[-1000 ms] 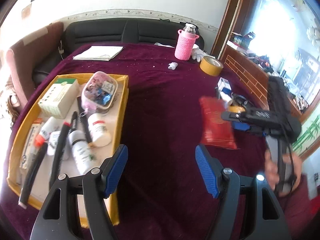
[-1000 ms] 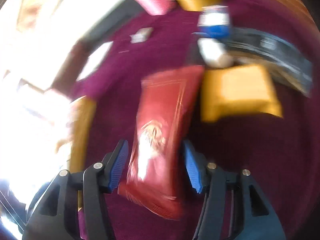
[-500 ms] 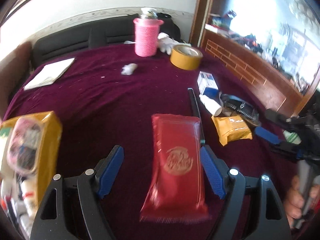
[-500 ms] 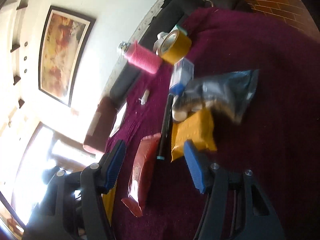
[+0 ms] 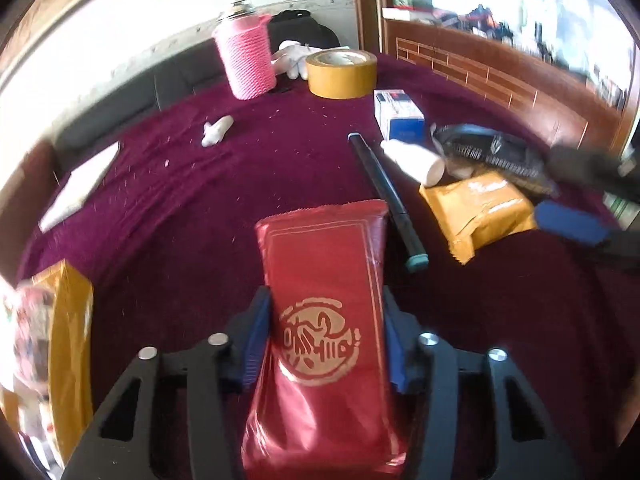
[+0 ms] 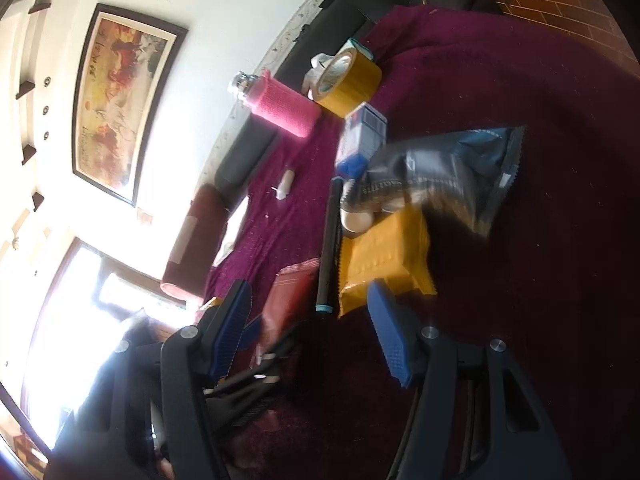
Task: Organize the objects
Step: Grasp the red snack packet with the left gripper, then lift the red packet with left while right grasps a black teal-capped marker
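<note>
We had the left gripper (image 5: pixel 326 344) straddling the red foil packet (image 5: pixel 324 320), which lay flat on the maroon tablecloth (image 5: pixel 200 200) with its long axis running between the blue pads, so that the jaws, closing at that moment, met its two long edges and the pads looked to be pressing on them. That hold suited a carry toward the yellow tray (image 5: pixel 70 340) at the left edge, where sorted items already sat. Our right gripper (image 6: pixel 308 328) hung with its jaws moderately wide and nothing between them, aimed near the yellow snack packet (image 6: pixel 386 260), the black pen (image 6: pixel 330 240) and the dark foil bag (image 6: pixel 448 168), plausibly our next picks. Compared with a second earlier, the left gripper had left the tray side and come over the red packet with narrower jaws, while the right had let the packet go and drawn back from it.
</note>
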`<state>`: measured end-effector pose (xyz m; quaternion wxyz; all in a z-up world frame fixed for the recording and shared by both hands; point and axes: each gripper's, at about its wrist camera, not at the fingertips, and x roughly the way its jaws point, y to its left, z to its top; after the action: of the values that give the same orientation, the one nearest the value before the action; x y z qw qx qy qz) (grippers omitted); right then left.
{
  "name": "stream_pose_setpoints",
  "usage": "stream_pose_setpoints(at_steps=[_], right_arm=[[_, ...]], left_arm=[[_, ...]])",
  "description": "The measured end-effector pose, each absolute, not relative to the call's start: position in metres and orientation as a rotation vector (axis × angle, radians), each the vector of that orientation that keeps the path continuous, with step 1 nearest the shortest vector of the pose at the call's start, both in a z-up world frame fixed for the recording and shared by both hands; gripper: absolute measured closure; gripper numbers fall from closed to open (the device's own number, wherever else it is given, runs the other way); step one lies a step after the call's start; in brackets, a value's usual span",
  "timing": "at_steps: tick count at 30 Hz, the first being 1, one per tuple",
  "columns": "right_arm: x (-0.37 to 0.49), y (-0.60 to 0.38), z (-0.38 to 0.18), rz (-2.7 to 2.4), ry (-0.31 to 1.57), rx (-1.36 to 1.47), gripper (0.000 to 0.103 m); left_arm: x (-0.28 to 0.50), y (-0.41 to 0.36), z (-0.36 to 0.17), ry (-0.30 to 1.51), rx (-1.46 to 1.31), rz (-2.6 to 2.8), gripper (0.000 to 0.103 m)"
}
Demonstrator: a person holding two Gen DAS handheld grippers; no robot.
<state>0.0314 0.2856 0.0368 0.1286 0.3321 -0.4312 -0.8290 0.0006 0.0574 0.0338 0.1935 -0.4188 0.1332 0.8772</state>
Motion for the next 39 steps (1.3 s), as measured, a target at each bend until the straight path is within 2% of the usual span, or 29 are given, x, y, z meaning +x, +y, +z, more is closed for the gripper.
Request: stream_pose_setpoints(at_steps=[5, 7, 8, 12, 19, 20, 23, 24, 26, 27, 28, 30, 36, 38, 39], right_arm=[[0.033, 0.284, 0.037, -2.471, -1.215, 0.986, 0.043], [0.033, 0.279, 0.039, -2.509, -1.171, 0.993, 0.043], [0.032, 0.276, 0.042, -2.55, -1.139, 1.016, 0.043], [0.023, 0.249, 0.067, -2.577, -0.998, 1.06, 0.043], [-0.046, 0.201, 0.087, -2.651, -0.645, 1.362, 0.043], [-0.058, 0.196, 0.083, -2.65, -0.607, 1.431, 0.043], [-0.086, 0.186, 0.068, -2.63, -0.529, 1.578, 0.043], [-0.093, 0.183, 0.063, -2.634, -0.505, 1.618, 0.044], [-0.108, 0.18, 0.051, -2.717, -0.455, 1.744, 0.051], [-0.115, 0.179, 0.045, -2.735, -0.413, 1.797, 0.063], [-0.119, 0.177, 0.045, -2.797, -0.328, 1.8, 0.09], [-0.119, 0.172, 0.044, -2.832, -0.251, 1.818, 0.091], [-0.072, 0.182, 0.049, -2.696, -0.425, 1.782, 0.091], [-0.049, 0.185, 0.049, -2.65, -0.466, 1.769, 0.091], [-0.039, 0.184, 0.05, -2.497, -0.308, 1.714, 0.091]], left_arm=[[0.032, -0.002, 0.061, 0.127, -1.202, 2.493, 0.063], [0.046, -0.026, 0.073, 0.034, -1.173, 2.491, 0.069], [0.057, -0.043, 0.082, -0.013, -1.15, 2.5, 0.075], [0.078, -0.081, 0.102, -0.052, -1.084, 2.553, 0.075], [0.095, -0.096, 0.102, -0.044, -1.045, 2.516, 0.074], [0.096, -0.099, 0.101, -0.062, -1.043, 2.51, 0.071], [0.096, -0.113, 0.096, -0.139, -1.067, 2.496, 0.051], [0.096, -0.116, 0.095, -0.152, -1.067, 2.497, 0.049], [0.092, -0.12, 0.093, -0.158, -1.084, 2.505, 0.049], [0.089, -0.12, 0.091, -0.158, -1.101, 2.508, 0.048], [0.086, -0.12, 0.089, -0.159, -1.118, 2.508, 0.047], [0.08, -0.115, 0.083, -0.154, -1.153, 2.497, 0.039], [0.065, -0.079, 0.066, -0.09, -1.219, 2.447, 0.038], [0.055, -0.064, 0.059, -0.042, -1.24, 2.447, 0.034], [0.049, -0.055, 0.054, -0.008, -1.256, 2.46, 0.034]])
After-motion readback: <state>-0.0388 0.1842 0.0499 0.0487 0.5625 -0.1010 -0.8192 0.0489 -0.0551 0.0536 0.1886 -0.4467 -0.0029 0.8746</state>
